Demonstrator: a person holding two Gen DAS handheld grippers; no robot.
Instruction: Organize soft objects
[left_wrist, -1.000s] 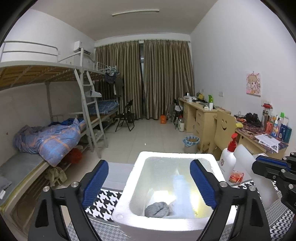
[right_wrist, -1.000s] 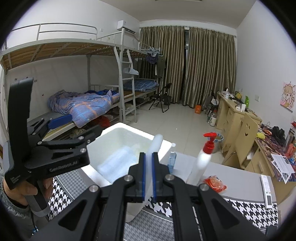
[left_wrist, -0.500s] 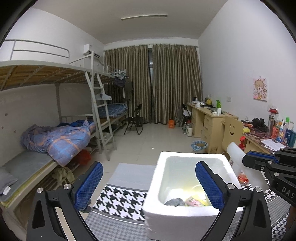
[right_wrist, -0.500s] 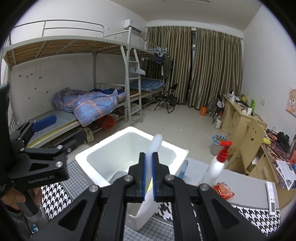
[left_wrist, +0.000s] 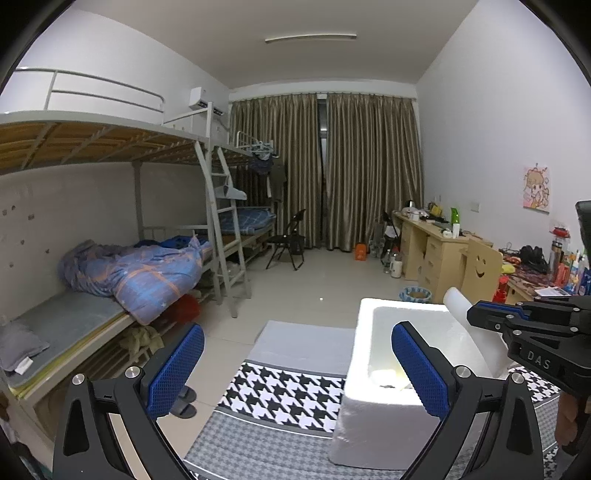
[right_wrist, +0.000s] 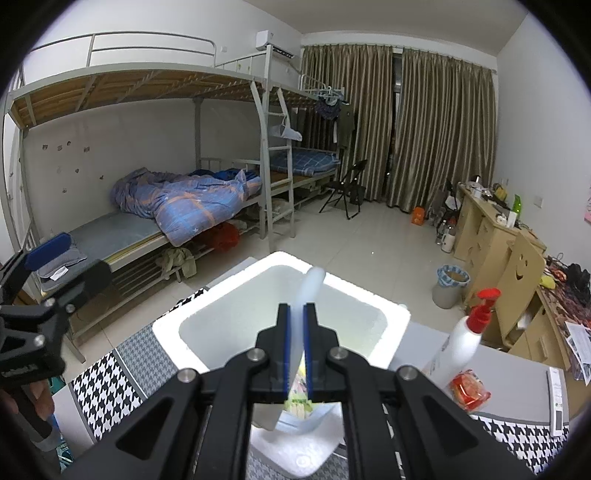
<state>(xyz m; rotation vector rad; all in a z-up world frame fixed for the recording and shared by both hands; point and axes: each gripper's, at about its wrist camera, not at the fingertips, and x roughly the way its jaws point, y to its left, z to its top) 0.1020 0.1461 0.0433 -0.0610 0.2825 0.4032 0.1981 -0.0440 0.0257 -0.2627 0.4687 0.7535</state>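
The right tongs (right_wrist: 294, 347), ribbed blue pads clenched on a smooth white flat foam lid (right_wrist: 308, 291), hold it upright over the grainy white rectangular foam box (right_wrist: 388, 325). The left tongs (left_wrist: 295, 369) gape empty, now left of the box on the houndstooth-clothed tabletop (left_wrist: 280, 391), no longer straddling it.

I am in a shared dorm bedroom: metal bunk beds (left_wrist: 110, 147) with a ladder (left_wrist: 221, 236) line the left wall, a rumpled blue quilt (left_wrist: 140, 269) lies on a lower bunk, long curtains (left_wrist: 325, 170) cover the far window, and cluttered wooden desks (left_wrist: 424, 240) stand along the right wall.
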